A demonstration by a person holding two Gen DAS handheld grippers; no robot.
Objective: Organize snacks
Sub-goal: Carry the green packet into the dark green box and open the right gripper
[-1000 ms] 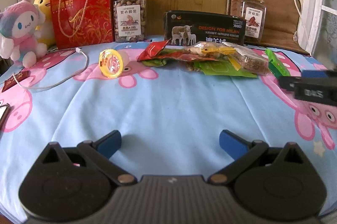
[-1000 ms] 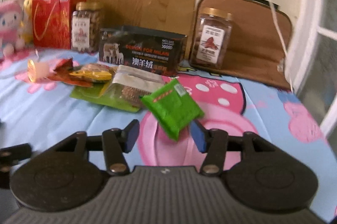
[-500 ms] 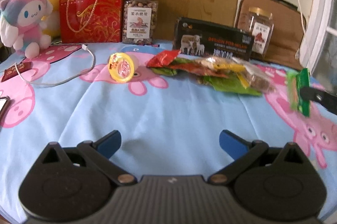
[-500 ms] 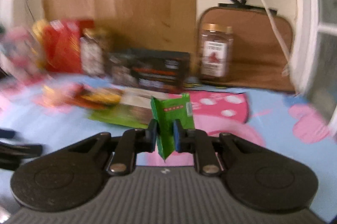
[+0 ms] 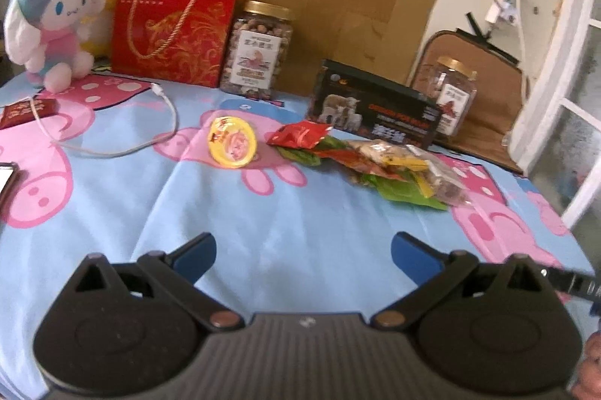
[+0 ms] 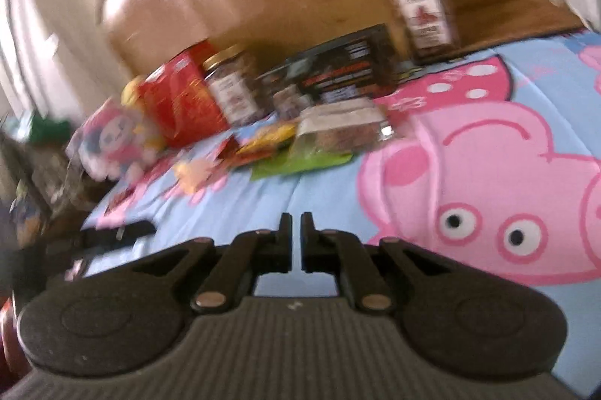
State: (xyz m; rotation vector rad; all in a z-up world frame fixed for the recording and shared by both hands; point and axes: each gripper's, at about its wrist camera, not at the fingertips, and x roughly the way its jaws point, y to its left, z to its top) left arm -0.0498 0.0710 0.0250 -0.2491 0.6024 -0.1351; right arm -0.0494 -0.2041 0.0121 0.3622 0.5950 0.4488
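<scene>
Bedsheet (image 5: 285,212) with pink pig print carries a pile of snack packets (image 5: 379,163) near the black box (image 5: 375,107). Left claw (image 5: 302,251) hovers spread wide, holding nothing; right claw (image 6: 296,236) is nearly closed, a narrow gap between its fingers.

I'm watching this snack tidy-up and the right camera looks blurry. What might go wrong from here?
The right gripper shows nearly closed fingers with nothing visible between them, so whatever it should be carrying may be lost. Its view is smeared and tilted, so aiming at the snack pile could miss. The white cable lies near the yellow cup and could snag the left gripper.
</scene>
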